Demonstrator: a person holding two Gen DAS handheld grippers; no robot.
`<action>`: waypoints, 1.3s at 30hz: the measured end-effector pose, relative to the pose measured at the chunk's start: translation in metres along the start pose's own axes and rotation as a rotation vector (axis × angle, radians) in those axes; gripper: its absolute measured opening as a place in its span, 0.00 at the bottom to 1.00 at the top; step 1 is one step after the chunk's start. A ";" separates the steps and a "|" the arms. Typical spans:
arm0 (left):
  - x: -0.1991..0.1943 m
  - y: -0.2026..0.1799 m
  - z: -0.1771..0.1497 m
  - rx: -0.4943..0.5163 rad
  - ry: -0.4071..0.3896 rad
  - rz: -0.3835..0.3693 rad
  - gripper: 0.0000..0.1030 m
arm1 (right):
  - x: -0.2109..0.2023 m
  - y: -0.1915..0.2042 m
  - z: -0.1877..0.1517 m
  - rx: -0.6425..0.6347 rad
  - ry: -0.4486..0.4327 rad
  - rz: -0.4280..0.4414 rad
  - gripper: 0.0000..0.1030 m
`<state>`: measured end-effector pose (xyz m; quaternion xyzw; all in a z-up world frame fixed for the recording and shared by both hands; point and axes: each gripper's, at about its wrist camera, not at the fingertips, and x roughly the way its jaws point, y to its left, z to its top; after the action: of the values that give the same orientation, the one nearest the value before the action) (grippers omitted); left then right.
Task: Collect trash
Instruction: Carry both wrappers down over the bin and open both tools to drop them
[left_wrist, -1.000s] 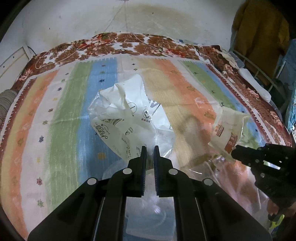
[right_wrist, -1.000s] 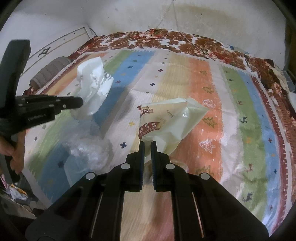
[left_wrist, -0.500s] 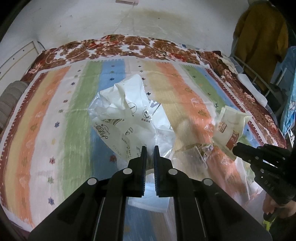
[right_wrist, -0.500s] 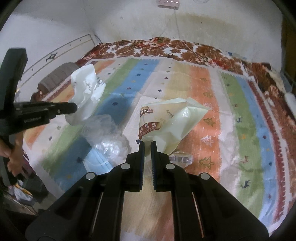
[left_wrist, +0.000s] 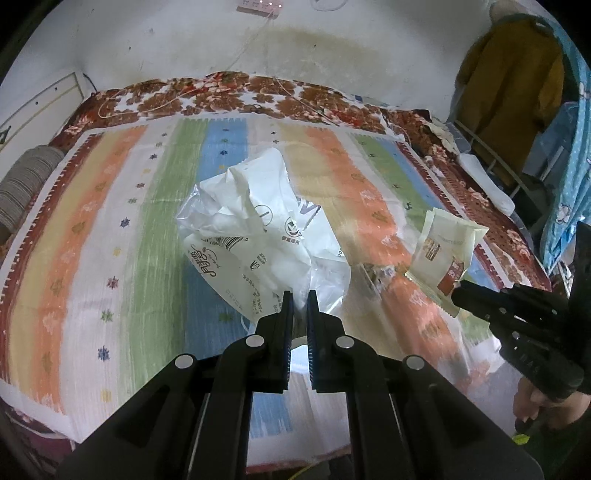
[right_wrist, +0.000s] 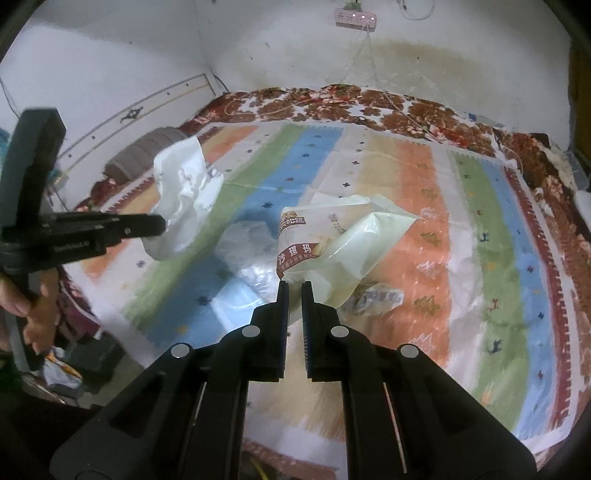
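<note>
Two wrappers pinched at fingers' tips: white bag (left_wrist: 258, 236), cream packet (right_wrist: 332, 247).

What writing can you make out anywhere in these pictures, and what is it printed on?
"沙琪玛": on the red band of the cream snack wrapper held by the right gripper.
White wrapper held by the left gripper: large brush-style characters, round symbols and small print, all crumpled and not readable.
Side of the left gripper, seen from the right wrist: a pale brand mark, too blurred to read.
Small clear wrapper on the striped blanket: print unreadable.
</note>
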<state>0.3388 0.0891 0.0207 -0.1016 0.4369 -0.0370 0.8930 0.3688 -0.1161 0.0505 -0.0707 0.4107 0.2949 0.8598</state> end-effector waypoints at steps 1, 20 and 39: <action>-0.004 -0.002 -0.003 0.003 -0.002 -0.004 0.06 | -0.007 0.002 -0.002 0.001 -0.005 0.008 0.06; -0.081 -0.043 -0.070 0.033 -0.048 -0.056 0.06 | -0.081 0.052 -0.049 -0.044 0.006 0.070 0.06; -0.103 -0.038 -0.112 -0.040 0.013 -0.203 0.06 | -0.125 0.063 -0.090 0.015 0.003 0.179 0.06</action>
<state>0.1879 0.0516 0.0420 -0.1629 0.4306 -0.1191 0.8797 0.2120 -0.1537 0.0931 -0.0275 0.4188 0.3674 0.8300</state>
